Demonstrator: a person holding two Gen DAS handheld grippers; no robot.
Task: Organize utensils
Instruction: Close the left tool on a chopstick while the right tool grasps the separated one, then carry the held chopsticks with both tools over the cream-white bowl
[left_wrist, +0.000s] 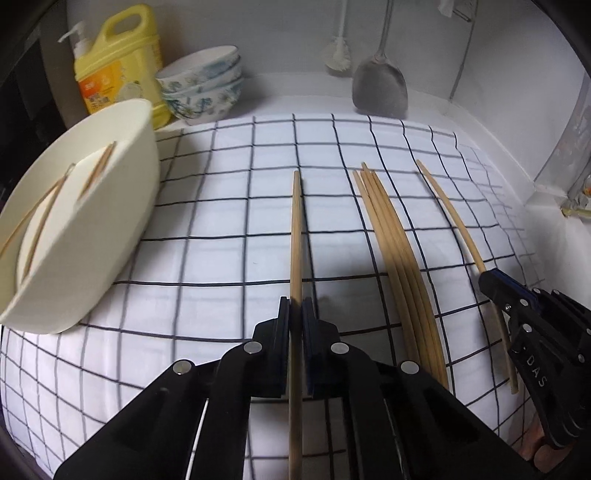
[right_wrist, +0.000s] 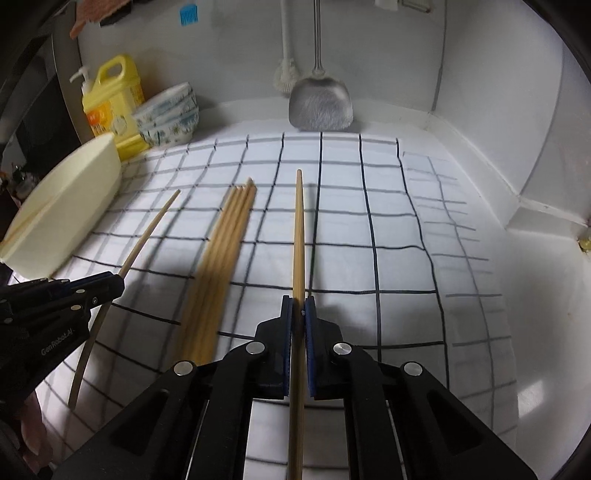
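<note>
Left tongs (left_wrist: 295, 314): closed on one chopstick (left_wrist: 296, 229), which points straight ahead between the pads.
Right tongs (right_wrist: 298, 310): clamped on another chopstick (right_wrist: 298, 229).
Bundle (left_wrist: 391, 236): pale bamboo sticks lying between both tongs.

Both wrist views look forward, low and close, sharing the checked cloth (left_wrist: 229, 206).
</note>
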